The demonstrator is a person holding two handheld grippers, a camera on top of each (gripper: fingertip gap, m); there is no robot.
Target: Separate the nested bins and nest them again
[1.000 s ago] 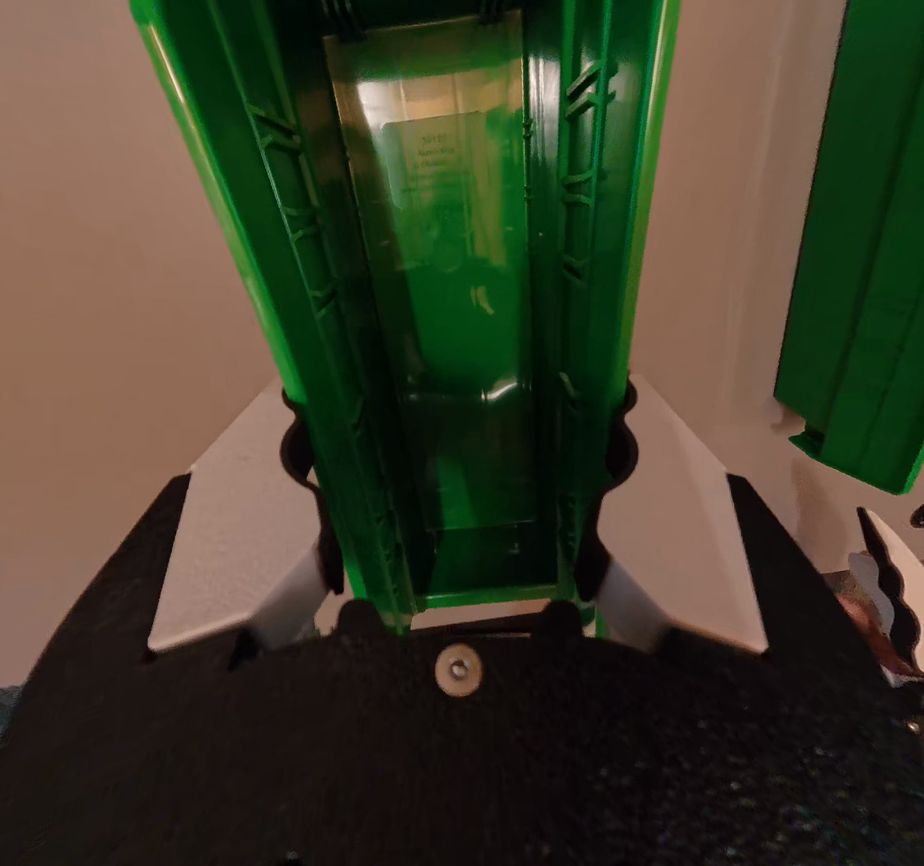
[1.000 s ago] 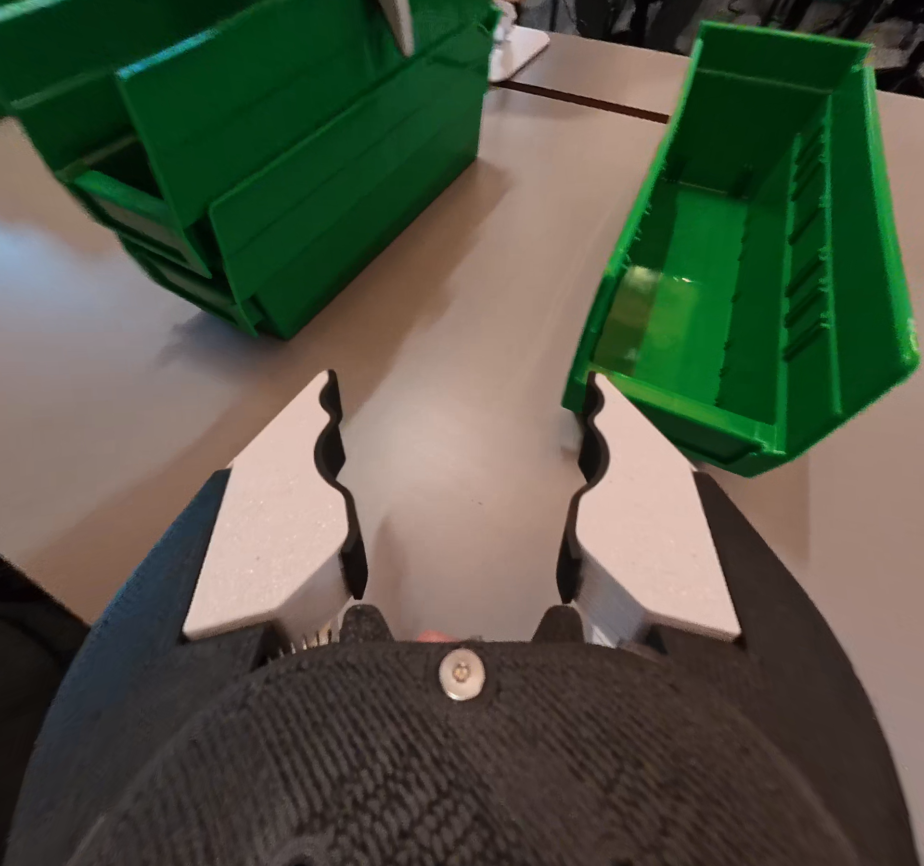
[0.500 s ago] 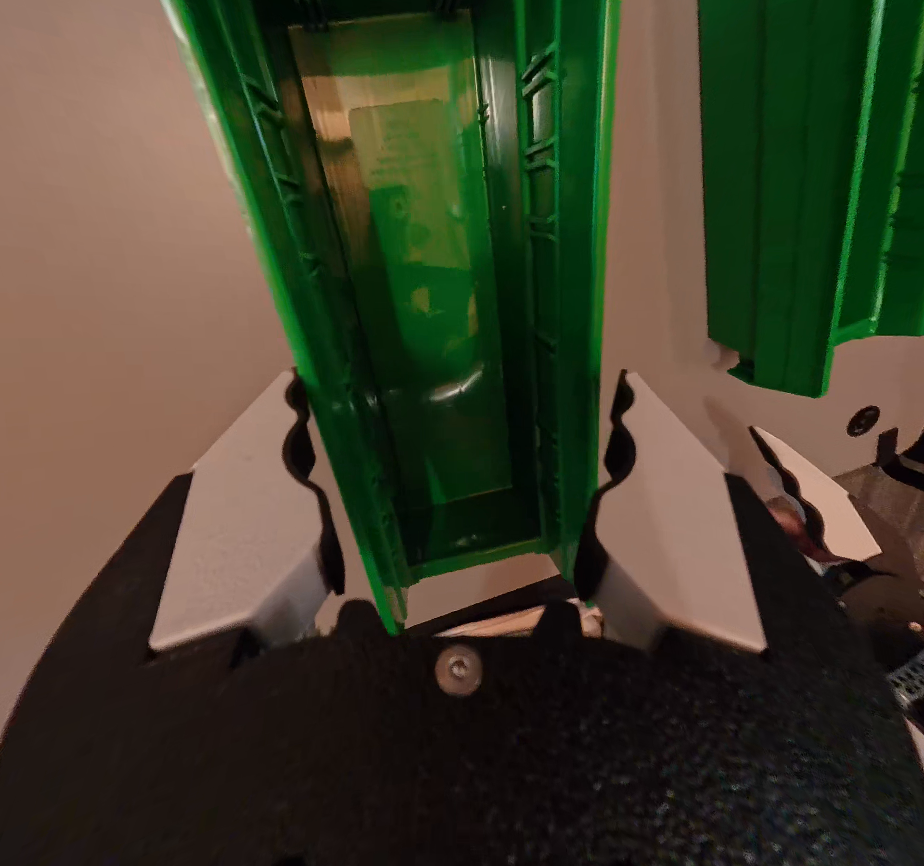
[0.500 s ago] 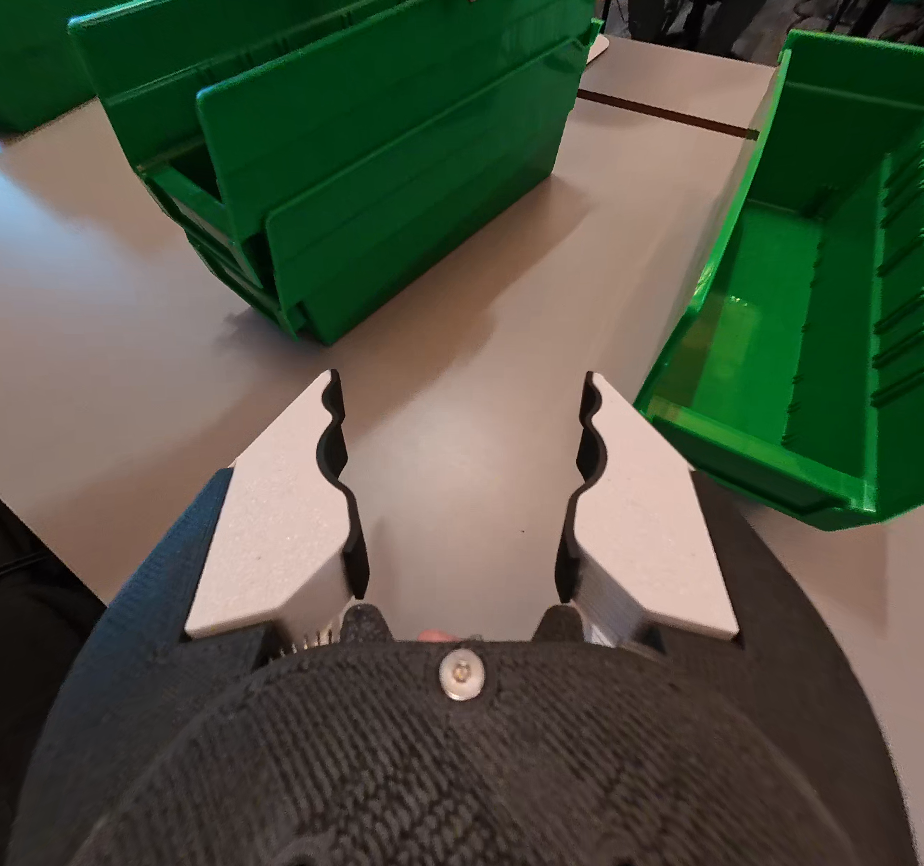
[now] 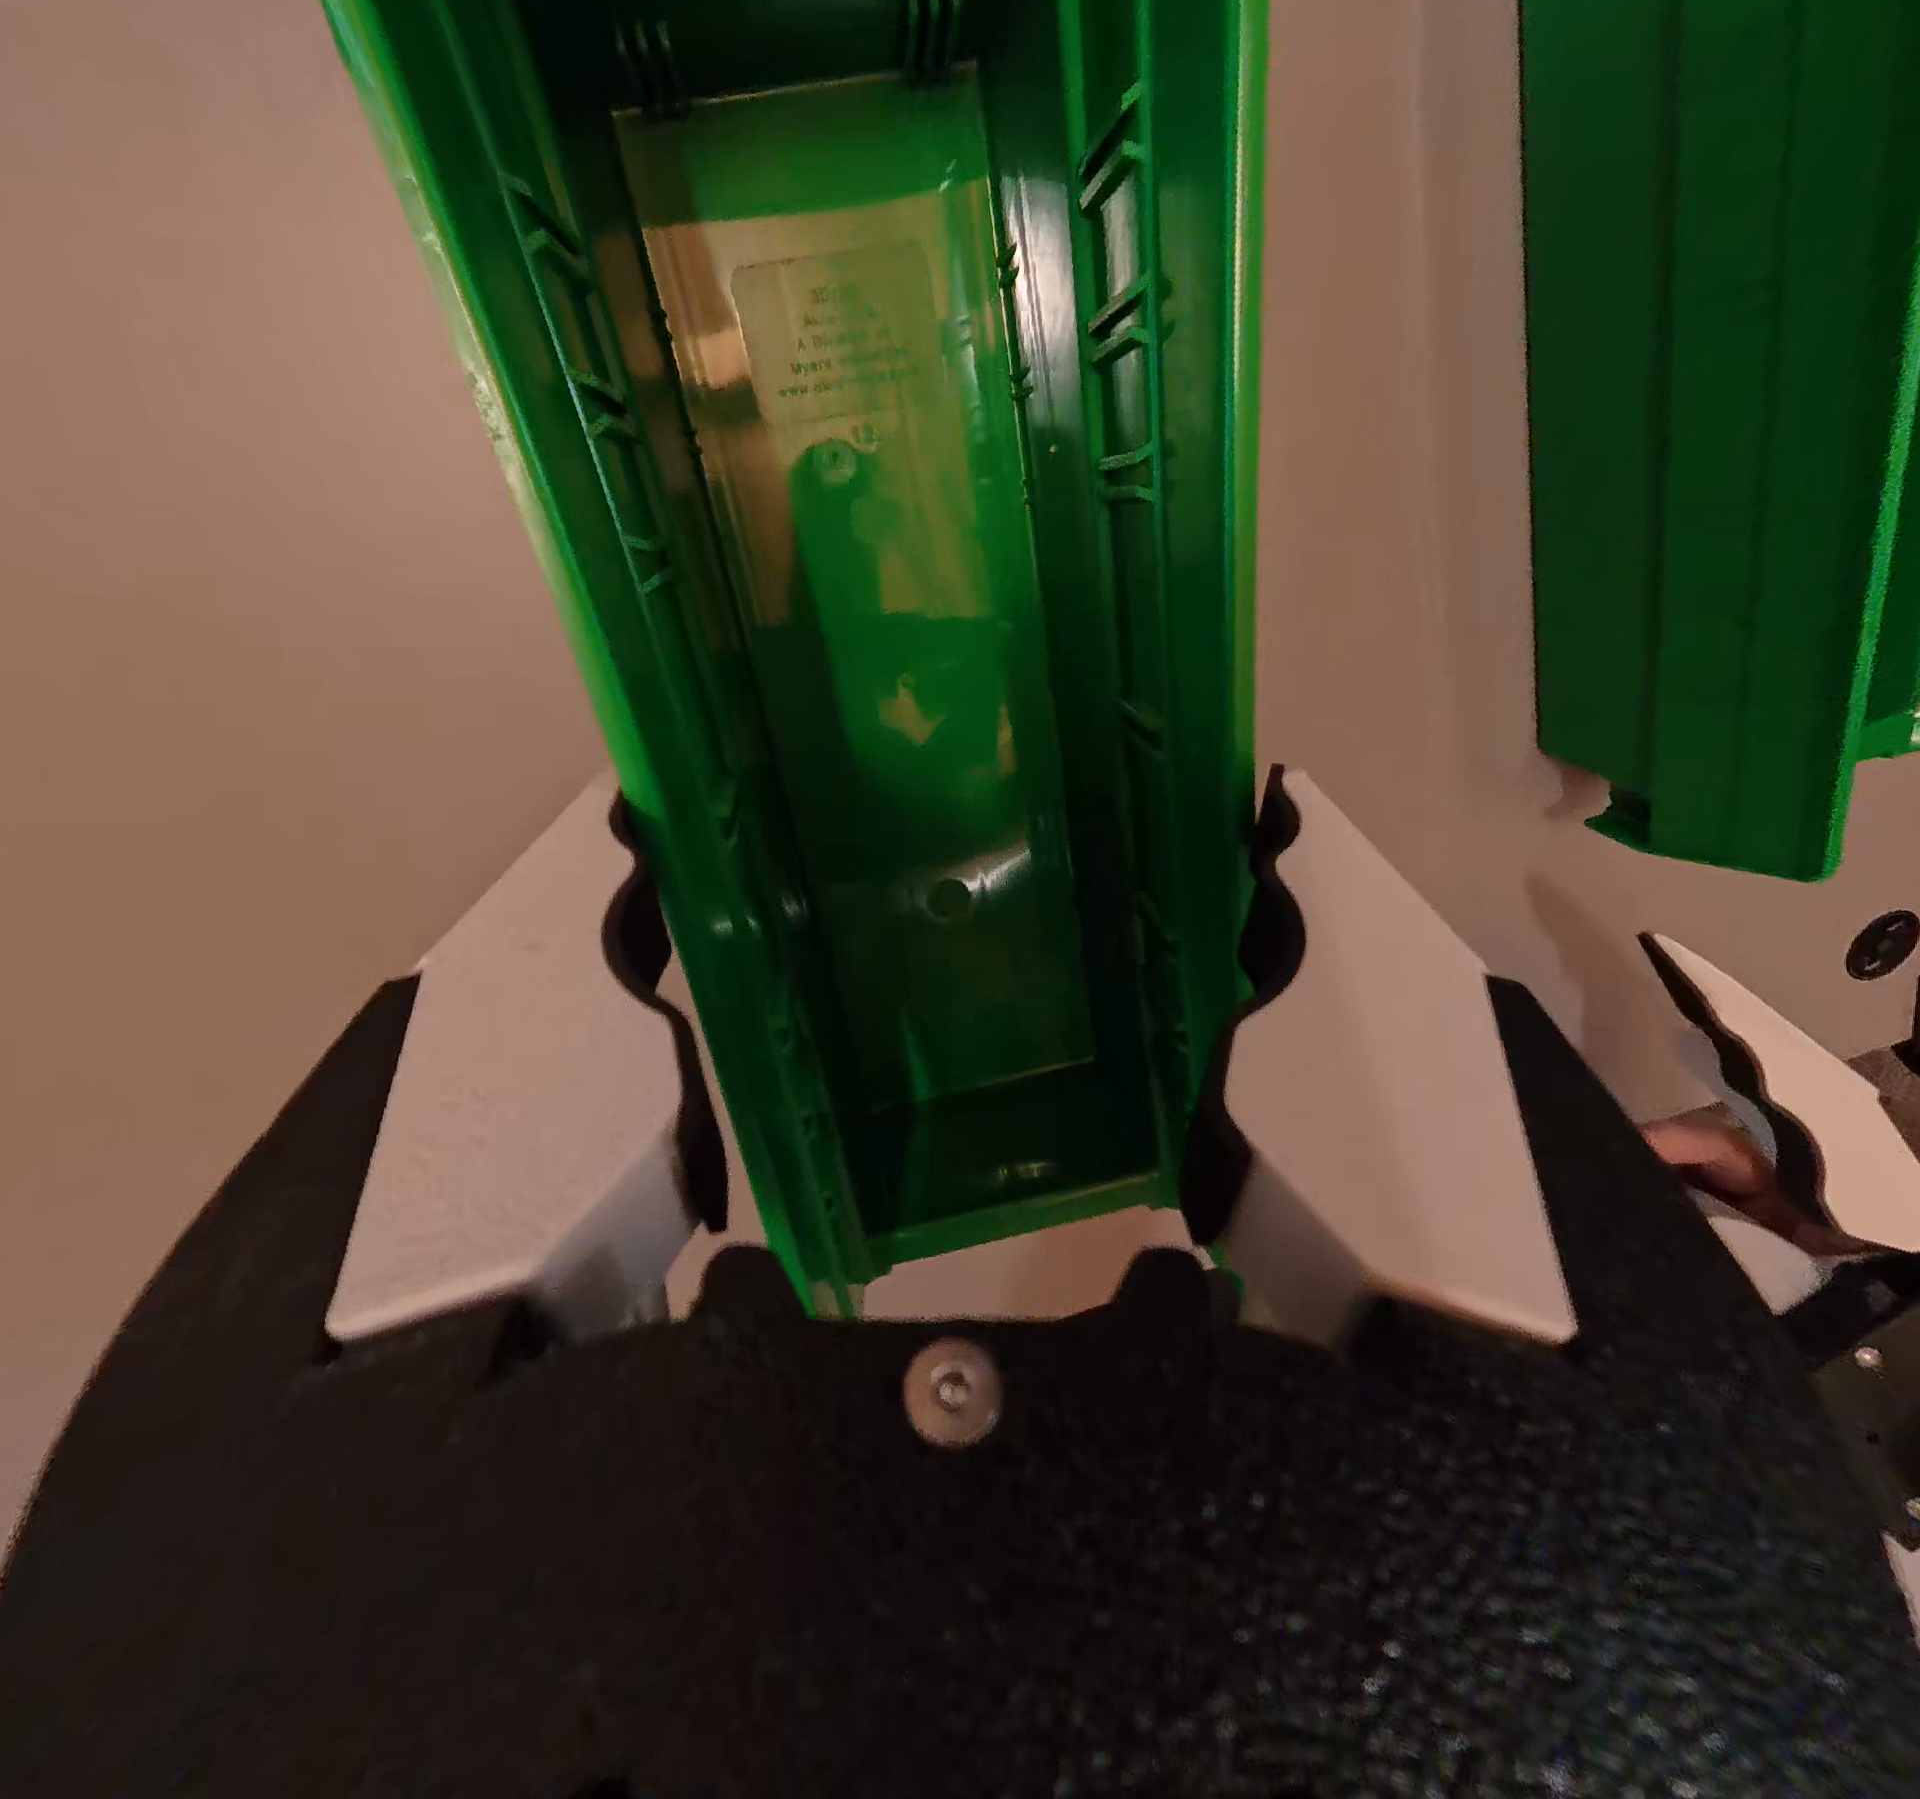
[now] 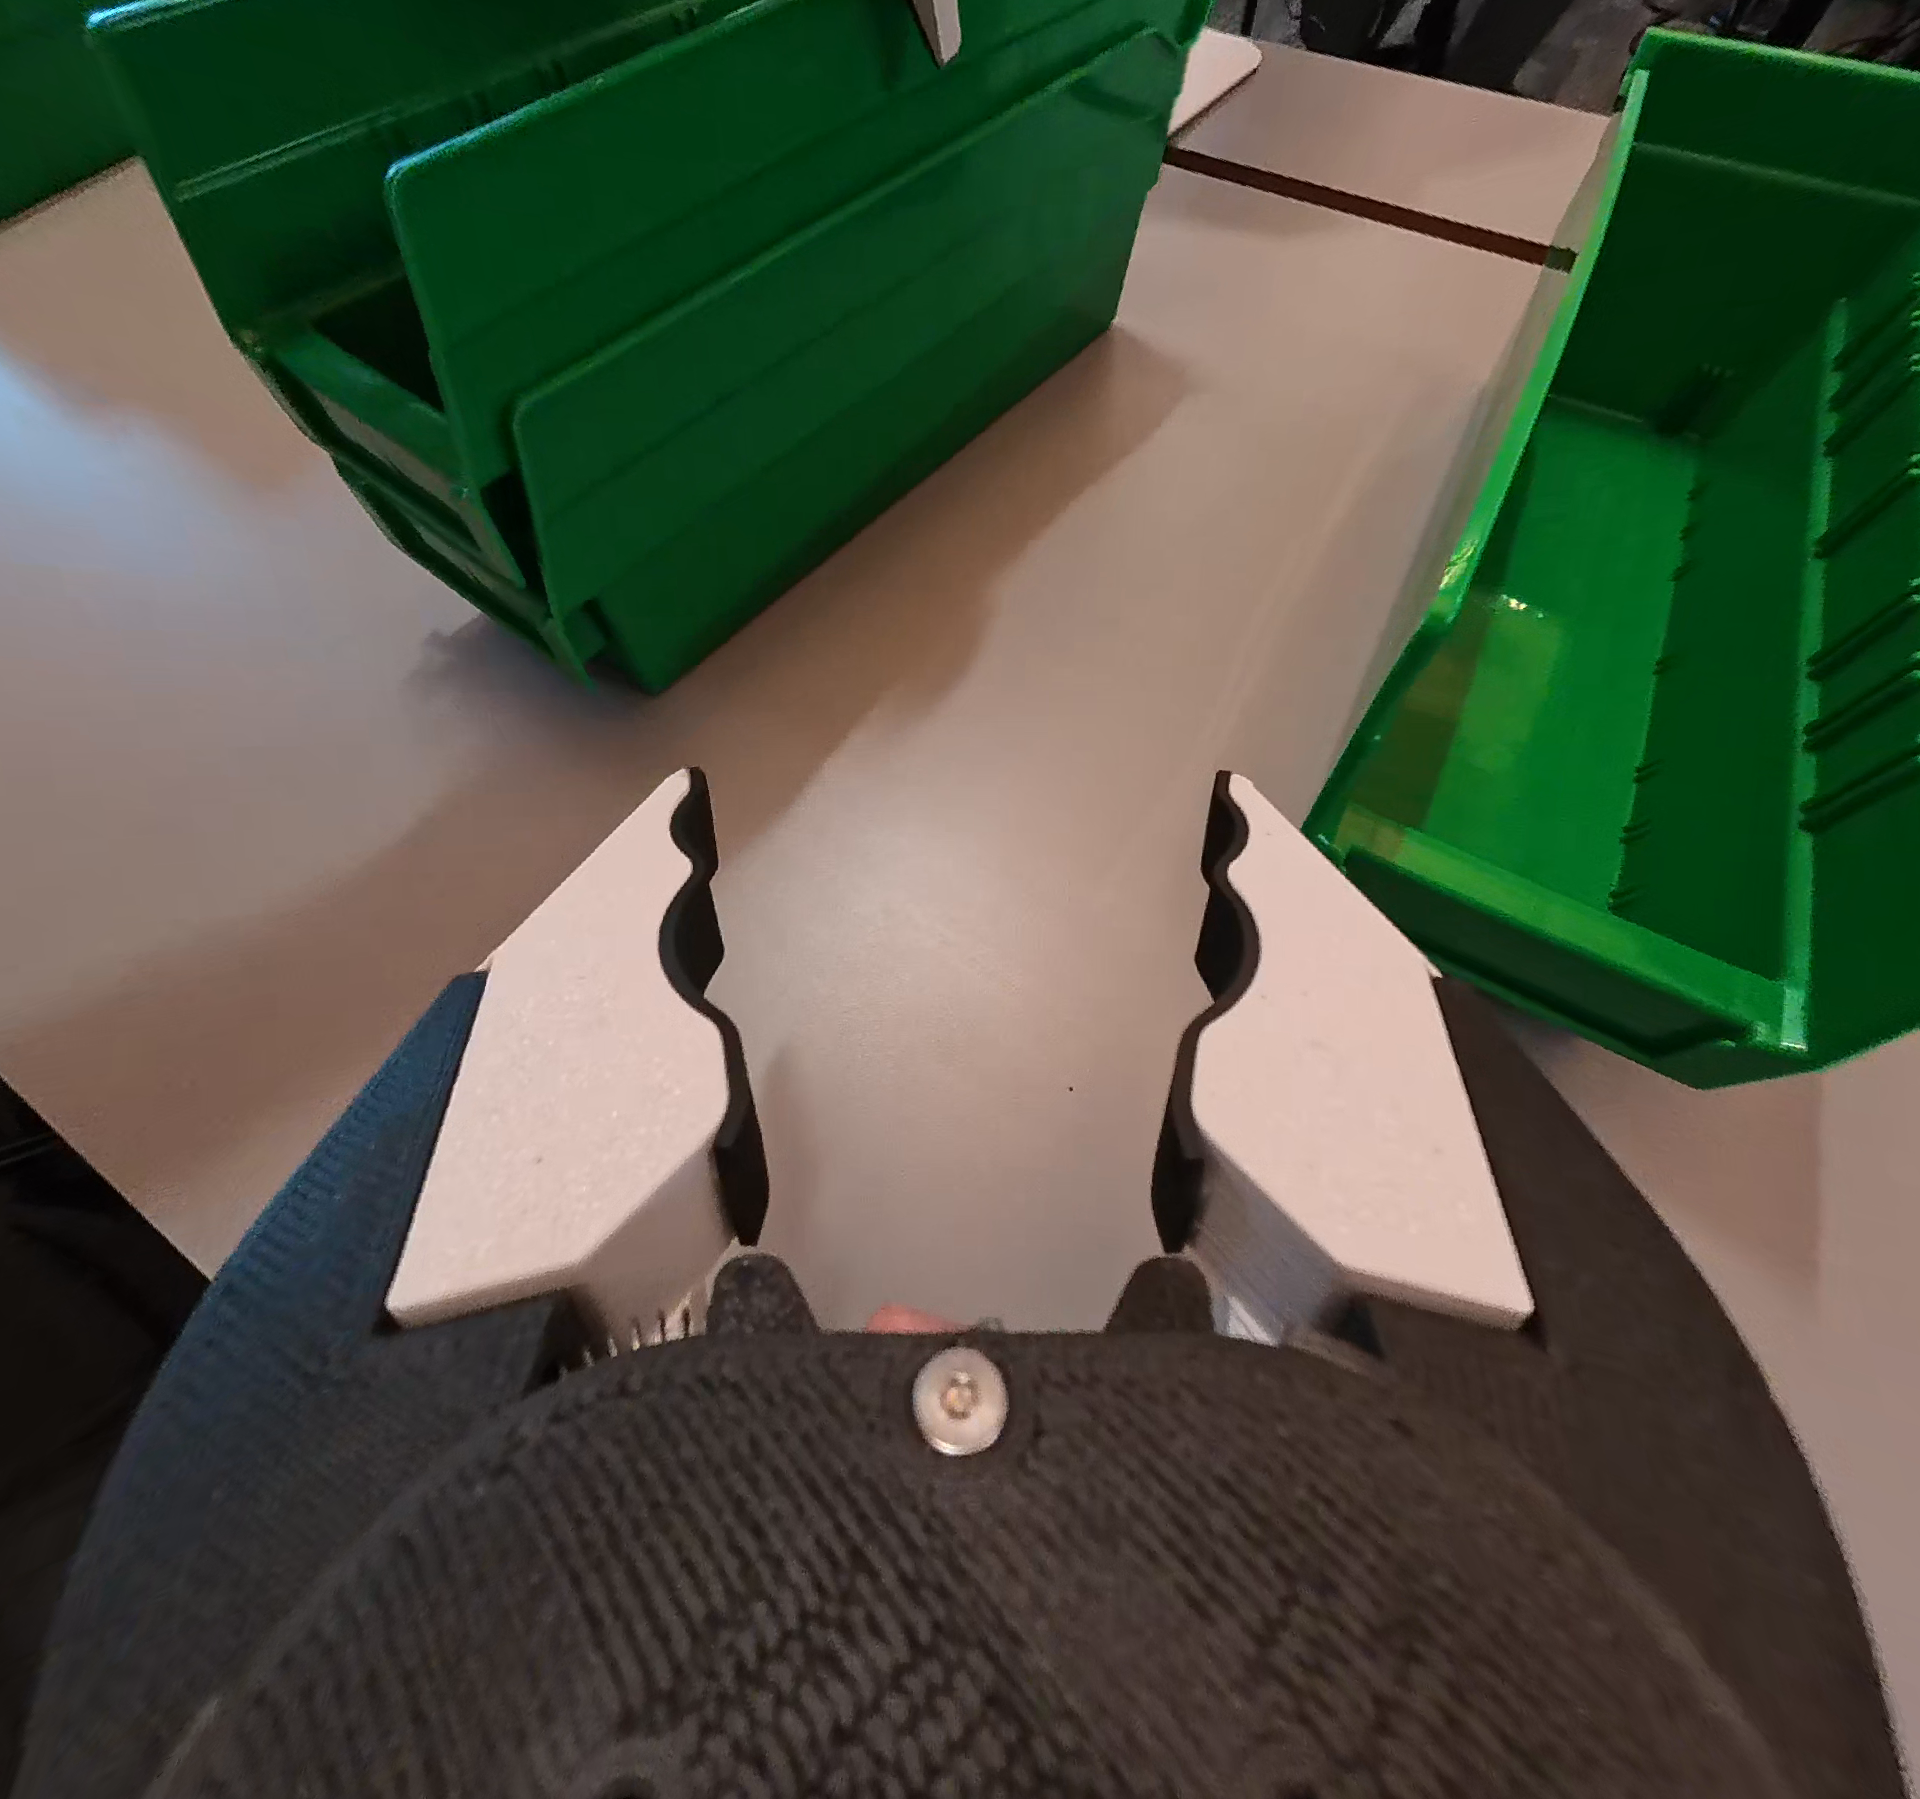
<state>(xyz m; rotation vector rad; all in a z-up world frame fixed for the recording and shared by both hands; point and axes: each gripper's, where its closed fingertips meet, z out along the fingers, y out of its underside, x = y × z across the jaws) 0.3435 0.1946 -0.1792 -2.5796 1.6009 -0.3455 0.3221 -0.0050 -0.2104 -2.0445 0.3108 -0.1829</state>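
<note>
I have my left tongs (image 5: 940, 1001) clamped across the glossy green plastic nested bins (image 5: 862, 523), steadying them on the grey desk (image 6: 935, 731), while my right tongs (image 6: 961, 1011) hang apart, empty, beside the separated green bin (image 6: 1683, 627).

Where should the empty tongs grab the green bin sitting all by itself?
Probably the loose bin by its near long wall. The right tongs come from above, one finger inside, one outside. Its open top tilts toward them, and that thin rim is closest.
</note>
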